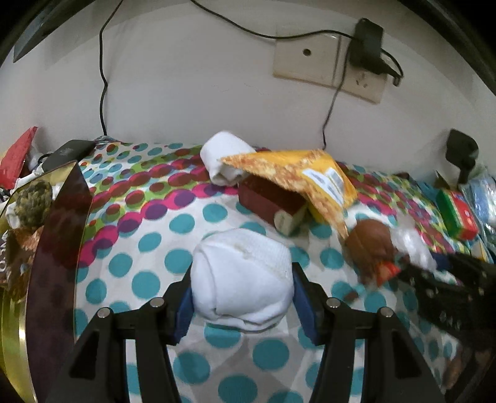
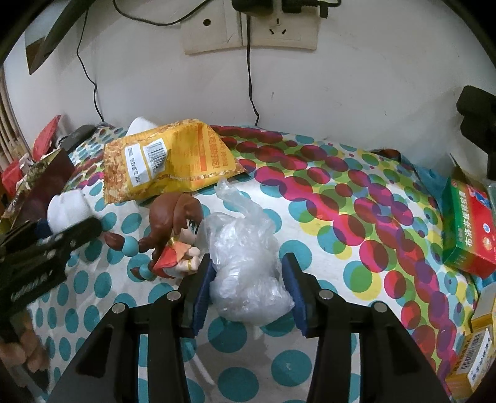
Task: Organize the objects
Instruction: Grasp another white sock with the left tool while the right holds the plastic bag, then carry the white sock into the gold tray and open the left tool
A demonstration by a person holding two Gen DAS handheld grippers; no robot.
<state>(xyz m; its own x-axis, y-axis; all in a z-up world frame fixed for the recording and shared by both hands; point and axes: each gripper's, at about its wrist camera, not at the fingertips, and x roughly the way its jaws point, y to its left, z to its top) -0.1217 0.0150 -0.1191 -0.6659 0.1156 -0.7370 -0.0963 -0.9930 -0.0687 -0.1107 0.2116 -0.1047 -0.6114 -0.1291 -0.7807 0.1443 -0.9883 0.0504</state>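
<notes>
Polka-dot bedsheet (image 1: 173,235) in teal, magenta and green spreads below a white wall with a beige socket plate (image 2: 251,24) and black cables. On it, the left gripper (image 1: 241,297) is clamped on a rolled white sock ball (image 1: 241,282), blue pads pressed into both flanks. The right gripper (image 2: 246,288) has its blue pads against a crumpled clear plastic bag (image 2: 245,263), gripping it. Just left of that bag, touching it, lies a brown-haired toy figurine in a red dress (image 2: 173,235). Behind it a yellow snack packet (image 2: 167,161) shows a barcode label; its orange print is too small to read. It drapes over a dark red box (image 1: 272,201) beside a second rolled white sock (image 1: 223,158). Near the right edge sits a green-and-red medicine carton (image 2: 468,229) with Chinese lettering, partly cut off. Open sheet lies between bag and carton. A gold-rimmed dark tin (image 1: 52,248) crowds the left edge.
</notes>
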